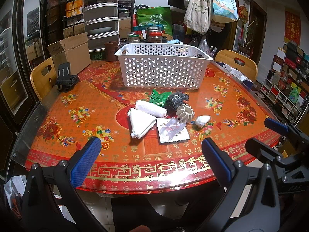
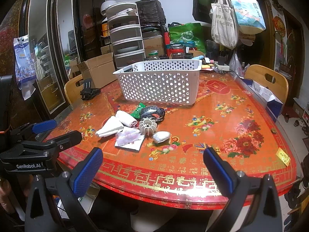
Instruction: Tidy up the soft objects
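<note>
Rolled towel on table: light, squashy, non-slip; best pinched mid-roll. Both grippers' jaws spread wide, holding nothing; basket beyond.

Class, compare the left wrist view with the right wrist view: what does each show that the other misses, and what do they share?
Only the left wrist view shows the shoe rack at far right. Only the right wrist view shows the yellow card near the table edge and the blue-and-white bag on the cabinet. Both show the white perforated basket, the rolled towel, the folded cloth and open fingers.
</note>
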Available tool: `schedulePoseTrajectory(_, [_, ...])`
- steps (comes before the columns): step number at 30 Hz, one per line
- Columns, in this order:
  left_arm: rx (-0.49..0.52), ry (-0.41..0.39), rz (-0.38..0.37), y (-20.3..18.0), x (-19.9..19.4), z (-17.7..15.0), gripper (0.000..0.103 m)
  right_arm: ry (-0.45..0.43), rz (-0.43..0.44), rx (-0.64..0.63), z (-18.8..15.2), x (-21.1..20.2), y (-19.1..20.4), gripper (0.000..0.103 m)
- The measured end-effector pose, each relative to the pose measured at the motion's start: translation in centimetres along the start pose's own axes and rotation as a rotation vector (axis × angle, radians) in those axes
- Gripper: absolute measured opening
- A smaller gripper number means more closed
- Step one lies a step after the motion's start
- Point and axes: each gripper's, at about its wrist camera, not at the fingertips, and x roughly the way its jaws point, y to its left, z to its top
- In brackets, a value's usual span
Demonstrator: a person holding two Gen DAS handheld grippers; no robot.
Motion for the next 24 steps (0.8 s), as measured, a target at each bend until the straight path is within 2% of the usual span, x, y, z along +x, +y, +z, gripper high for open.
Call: schedulePoseTrajectory(24, [-0.006,0.006,0.0,0.14,0.11,-0.2,0.103,0.003,-0.001,-0.001,-0.03,0.09,0.0,0.103])
